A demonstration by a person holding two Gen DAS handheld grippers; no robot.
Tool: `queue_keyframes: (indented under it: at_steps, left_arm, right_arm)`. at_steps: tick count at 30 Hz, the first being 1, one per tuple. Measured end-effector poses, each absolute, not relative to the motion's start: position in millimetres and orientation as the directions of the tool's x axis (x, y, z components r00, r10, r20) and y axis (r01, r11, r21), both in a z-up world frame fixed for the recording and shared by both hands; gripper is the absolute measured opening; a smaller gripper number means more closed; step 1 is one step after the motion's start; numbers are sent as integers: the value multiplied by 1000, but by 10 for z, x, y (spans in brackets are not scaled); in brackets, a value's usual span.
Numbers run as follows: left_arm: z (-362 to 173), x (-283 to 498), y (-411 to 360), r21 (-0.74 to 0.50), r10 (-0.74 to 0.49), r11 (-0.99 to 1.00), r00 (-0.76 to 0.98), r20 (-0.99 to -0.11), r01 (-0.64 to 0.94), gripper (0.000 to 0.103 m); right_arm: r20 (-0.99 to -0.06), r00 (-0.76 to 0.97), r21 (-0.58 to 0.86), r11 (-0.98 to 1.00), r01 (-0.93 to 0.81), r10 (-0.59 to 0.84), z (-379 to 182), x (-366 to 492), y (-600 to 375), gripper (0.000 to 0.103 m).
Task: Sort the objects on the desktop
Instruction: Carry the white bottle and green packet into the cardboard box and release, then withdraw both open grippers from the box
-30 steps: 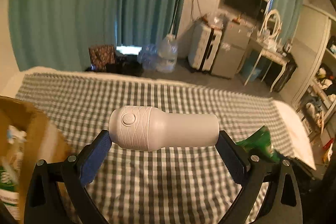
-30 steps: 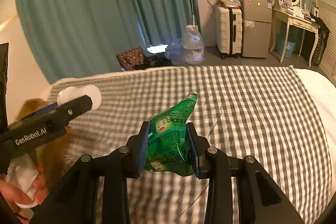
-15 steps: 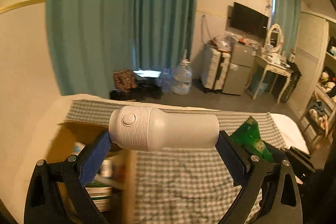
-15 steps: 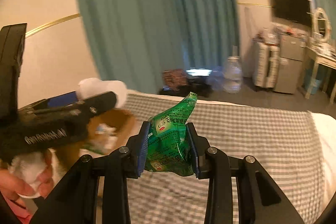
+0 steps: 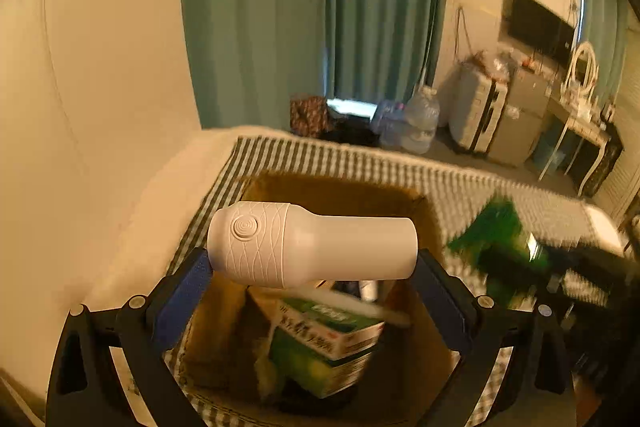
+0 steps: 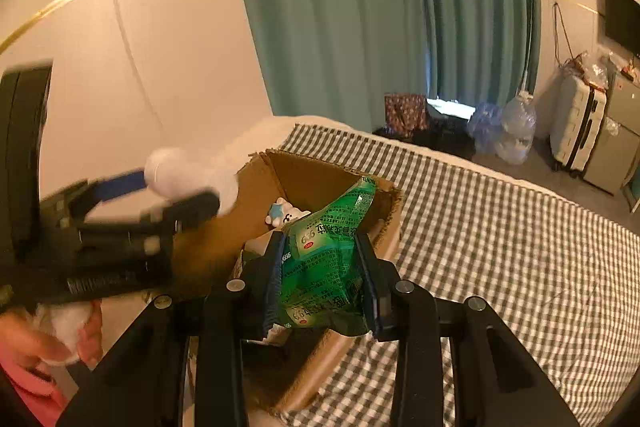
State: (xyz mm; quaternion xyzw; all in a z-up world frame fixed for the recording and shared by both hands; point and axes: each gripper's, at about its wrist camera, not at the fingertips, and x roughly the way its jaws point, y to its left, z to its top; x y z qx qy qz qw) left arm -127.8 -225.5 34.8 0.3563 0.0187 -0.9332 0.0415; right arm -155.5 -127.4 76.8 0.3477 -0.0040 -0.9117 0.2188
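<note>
We now have both loads over the open cardboard box (image 6: 328,167) — a second ago the two wrist views showed mostly bare checked cloth, with the box only at the left edge.

In the left wrist view, the left gripper (image 5: 312,279) clamps a white ribbed bottle-shaped device (image 5: 308,245) end to end between its blue pads, lying crosswise at centre frame. Below it, in the lower middle, we see the box interior with a green-and-white carton (image 5: 332,331) already inside. The green packet appears as a blur at right.

In the right wrist view, the right gripper (image 6: 320,267) is clenched on a crumpled green foil sachet (image 6: 324,255), its top corner poking up toward frame centre, just over the near wall of the box. The left gripper shows blurred at left, with its white load at the box's far-left rim. A small white-and-blue figure (image 6: 286,213) sits inside the box.

The checked cloth (image 6: 500,247) at right looks bare — so we judge these may be the last items, and the step in hand is release into the box.
</note>
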Motion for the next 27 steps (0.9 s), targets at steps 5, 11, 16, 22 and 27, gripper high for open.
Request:
queue_keyframes:
  at_steps: [5, 11, 16, 22, 27]
  left_arm:
    - [48, -1205, -2251, 28, -53, -999, -725, -686, 47, 101]
    - [163, -1033, -2099, 115, -99, -993, -755, -648, 32, 103]
    - [194, -823, -1957, 63, -57, -998, -773, -632, 22, 103]
    - [87, -725, -1621, 24, 5, -999, -780, -625, -26, 103]
    - [37, -679, -1387, 34, 30, -997, -778, -628, -65, 103]
  right_arm:
    - [-601, -649, 262, -882, 392, -467, 827, -1875, -1398, 44]
    - [-546, -756, 211, -932, 294, -361, 1071, -1725, -1245, 95]
    - [-541, -818, 145, -980, 136, -194, 941, -1152, -768, 103]
    - [-570, -821, 80, -996, -39, -14, 536, -579, -297, 103]
    - [-606, -796, 125, -988, -92, -3, 468, -611, -101, 103]
